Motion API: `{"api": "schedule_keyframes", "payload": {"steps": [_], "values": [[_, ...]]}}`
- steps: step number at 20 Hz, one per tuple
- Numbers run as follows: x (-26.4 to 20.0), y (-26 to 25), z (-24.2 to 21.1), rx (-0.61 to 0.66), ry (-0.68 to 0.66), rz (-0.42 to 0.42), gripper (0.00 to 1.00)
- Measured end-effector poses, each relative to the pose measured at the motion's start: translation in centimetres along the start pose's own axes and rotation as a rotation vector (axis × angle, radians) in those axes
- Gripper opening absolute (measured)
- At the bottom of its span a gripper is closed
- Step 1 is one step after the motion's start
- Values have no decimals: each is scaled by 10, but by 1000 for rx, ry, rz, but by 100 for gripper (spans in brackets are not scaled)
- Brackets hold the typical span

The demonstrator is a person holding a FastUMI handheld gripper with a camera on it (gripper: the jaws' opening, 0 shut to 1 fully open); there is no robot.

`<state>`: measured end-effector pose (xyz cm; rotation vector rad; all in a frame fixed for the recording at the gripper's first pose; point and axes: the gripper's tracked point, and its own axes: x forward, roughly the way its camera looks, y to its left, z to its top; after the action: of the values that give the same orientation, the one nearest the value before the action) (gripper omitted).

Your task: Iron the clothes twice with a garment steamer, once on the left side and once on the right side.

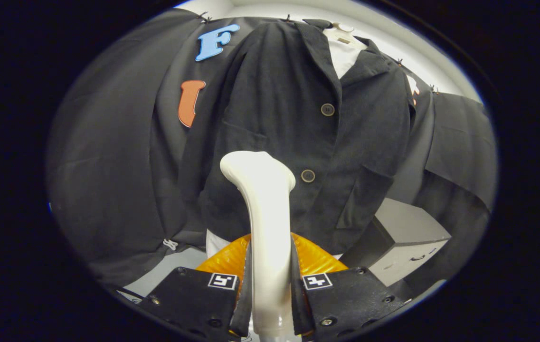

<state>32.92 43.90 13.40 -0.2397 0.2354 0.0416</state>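
A dark buttoned jacket point(293, 133) hangs on a hanger over a white shirt point(343, 57), straight ahead of the fingers. My gripper point(270, 285) is shut on the white garment steamer point(262, 209), both fingers pressing its handle from either side. The steamer's head rises beyond the fingertips and sits against the lower left front of the jacket, beside the lower button point(307, 175). An orange ribbed part point(312, 259) shows behind the handle, just past the fingers.
A grey box point(402, 242) with a handle stands to the right below the jacket's hem. Black cloth point(113, 166) hangs behind and to both sides of the jacket. A pale surface point(165, 273) lies low to the left.
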Motion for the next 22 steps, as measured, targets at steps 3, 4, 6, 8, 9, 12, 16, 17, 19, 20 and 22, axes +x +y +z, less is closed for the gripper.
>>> {"api": "schedule_keyframes", "payload": {"steps": [3,4,6,8,9,12,16,17,19,20,22], "values": [[3,3,-16,11,28,6,37],[4,3,-22,10,38,9,37],[5,6,-34,16,57,13,37],[9,7,-46,18,81,19,37],[11,7,-53,20,90,19,37],[13,12,-75,27,128,32,37],[14,14,-89,41,151,31,37],[14,14,-90,39,152,30,37],[12,14,-90,38,153,35,37],[10,13,-90,39,152,40,37],[2,7,-88,43,136,50,37]]}}
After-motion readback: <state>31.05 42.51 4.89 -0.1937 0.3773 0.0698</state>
